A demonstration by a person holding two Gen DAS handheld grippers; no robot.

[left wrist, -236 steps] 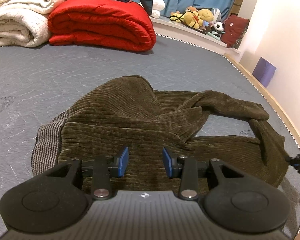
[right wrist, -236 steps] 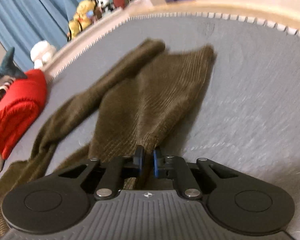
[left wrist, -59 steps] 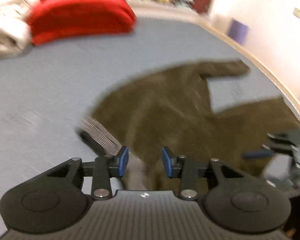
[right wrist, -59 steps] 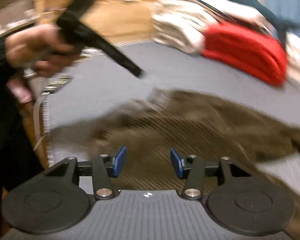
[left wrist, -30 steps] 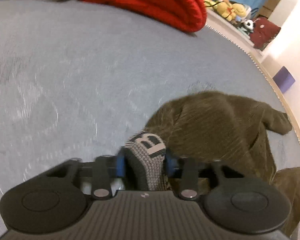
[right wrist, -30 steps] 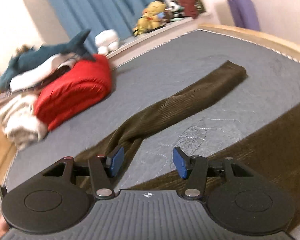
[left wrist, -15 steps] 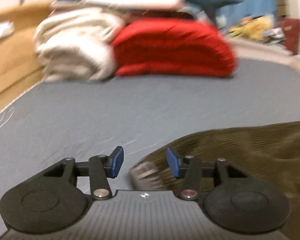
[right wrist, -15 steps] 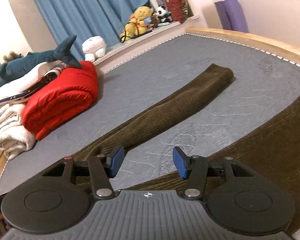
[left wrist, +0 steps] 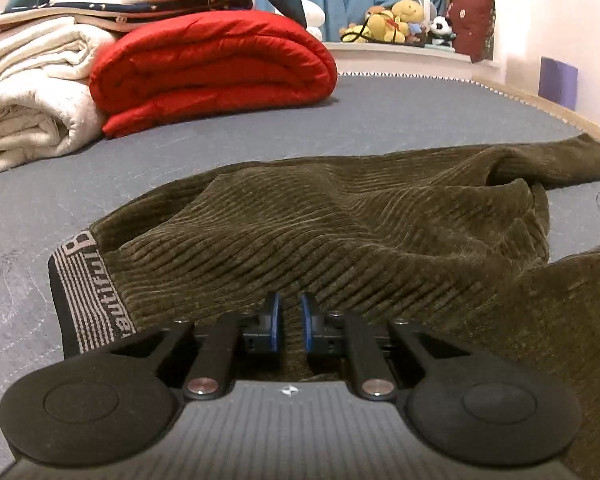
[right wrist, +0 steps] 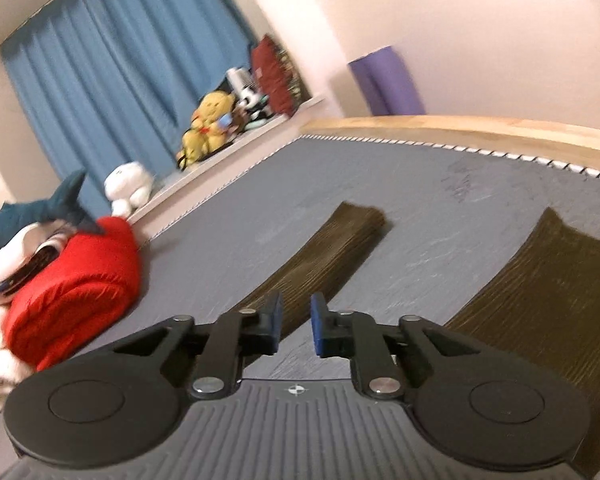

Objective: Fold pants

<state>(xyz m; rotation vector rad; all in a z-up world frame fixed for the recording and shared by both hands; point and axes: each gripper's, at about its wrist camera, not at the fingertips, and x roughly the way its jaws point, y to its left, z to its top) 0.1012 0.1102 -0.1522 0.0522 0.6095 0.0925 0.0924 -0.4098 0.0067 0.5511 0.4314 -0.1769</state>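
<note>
Olive corduroy pants (left wrist: 340, 232) lie rumpled on the grey mattress (left wrist: 220, 152), their grey striped waistband (left wrist: 82, 296) at the left. My left gripper (left wrist: 290, 322) sits low on the cloth just right of the waistband; its jaws are closing to a thin slit filled with corduroy. In the right wrist view the two legs run apart, one (right wrist: 328, 248) ahead and one (right wrist: 540, 300) to the right. My right gripper (right wrist: 296, 322) hangs over the bare mattress (right wrist: 420, 200) between them. Its jaws are closing, and the narrow gap between them holds nothing.
A folded red quilt (left wrist: 212, 64) and rolled white blankets (left wrist: 32, 100) are stacked at the far side of the bed. Plush toys (left wrist: 396, 20) line a ledge by the blue curtain (right wrist: 120, 80). The wooden bed rim (right wrist: 460, 128) runs along the right.
Both pairs of jaws have narrowed from wide apart to a slit. The left gripper swung from the waistband's corner onto the pants' body. The right view rolled and shifted toward the gap between the legs.
</note>
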